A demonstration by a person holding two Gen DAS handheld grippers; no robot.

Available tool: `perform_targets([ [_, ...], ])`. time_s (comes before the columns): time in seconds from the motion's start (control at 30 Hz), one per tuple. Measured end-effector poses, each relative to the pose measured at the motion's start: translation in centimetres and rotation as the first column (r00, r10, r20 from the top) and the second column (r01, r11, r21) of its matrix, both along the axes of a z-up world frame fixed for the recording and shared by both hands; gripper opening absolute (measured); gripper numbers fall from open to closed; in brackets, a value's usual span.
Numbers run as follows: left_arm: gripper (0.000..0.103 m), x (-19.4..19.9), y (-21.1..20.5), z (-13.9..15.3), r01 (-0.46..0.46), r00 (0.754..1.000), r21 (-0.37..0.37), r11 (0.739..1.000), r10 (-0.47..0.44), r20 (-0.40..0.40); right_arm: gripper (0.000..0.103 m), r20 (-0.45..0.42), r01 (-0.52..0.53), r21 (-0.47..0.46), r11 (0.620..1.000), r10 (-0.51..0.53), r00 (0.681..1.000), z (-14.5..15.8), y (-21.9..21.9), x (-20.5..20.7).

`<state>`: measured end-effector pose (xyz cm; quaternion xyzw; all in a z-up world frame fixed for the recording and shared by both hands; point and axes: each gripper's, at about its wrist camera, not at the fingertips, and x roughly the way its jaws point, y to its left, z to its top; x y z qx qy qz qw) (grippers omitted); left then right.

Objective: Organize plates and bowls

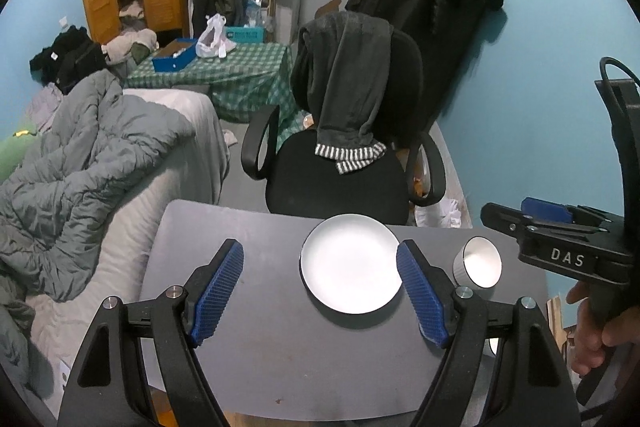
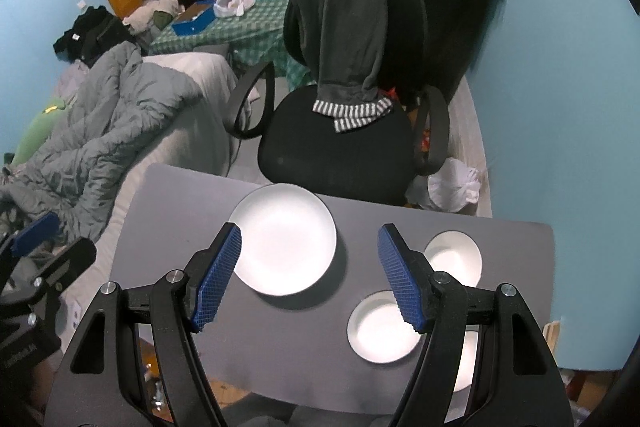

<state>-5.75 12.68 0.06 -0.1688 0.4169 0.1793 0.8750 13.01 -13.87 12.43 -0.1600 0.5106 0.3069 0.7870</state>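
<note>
A large white plate [image 1: 350,263] lies on the grey table [image 1: 256,339] near its far edge, and a white ribbed bowl [image 1: 478,261] stands to its right. My left gripper [image 1: 319,245] hovers open above the table, nothing between its blue pads. In the right wrist view the same plate [image 2: 284,239] lies at centre, with one white bowl [image 2: 454,259] at the right and another [image 2: 380,327] nearer, partly behind a pad. A further white dish [image 2: 466,359] shows under the right finger. My right gripper [image 2: 309,229] is open and empty above the table [image 2: 280,339].
A black office chair [image 1: 340,163] draped with grey clothing stands just beyond the table. A bed with a grey duvet [image 1: 100,155] runs along the left. The blue wall [image 2: 560,107] is close on the right. The other gripper [image 1: 520,215] and a hand [image 1: 588,331] are at the right edge.
</note>
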Motion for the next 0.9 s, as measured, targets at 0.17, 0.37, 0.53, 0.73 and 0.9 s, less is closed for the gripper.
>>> perform_targets([
  [0.17,0.08,-0.9,-0.4,0.6,0.005,1.0,0.0,1.0,-0.005,0.008,0.07,0.027,0.01,0.01,1.0,-0.01,1.0,1.1,-1.1,-0.9],
  [0.37,0.08,-1.8,-1.0,1.6,0.021,0.999,-0.005,1.0,-0.021,0.043,0.07,0.033,0.041,0.025,0.999,-0.041,0.999,2.0,-2.5,-1.7],
  [0.53,0.08,-2.0,-2.4,2.0,0.074,0.997,0.016,0.997,-0.075,0.036,0.07,0.022,0.081,0.033,0.996,-0.082,0.996,2.2,-3.8,-2.0],
  [0.73,0.08,-1.8,-4.3,2.2,0.141,0.99,0.018,0.99,-0.141,0.026,0.07,0.02,0.139,0.035,0.99,-0.14,0.99,2.7,-5.9,-2.2],
  [0.9,0.08,-1.2,-5.9,2.1,0.201,0.979,-0.006,0.98,-0.2,0.024,0.07,0.02,0.193,0.03,0.981,-0.194,0.981,3.1,-8.0,-2.5],
])
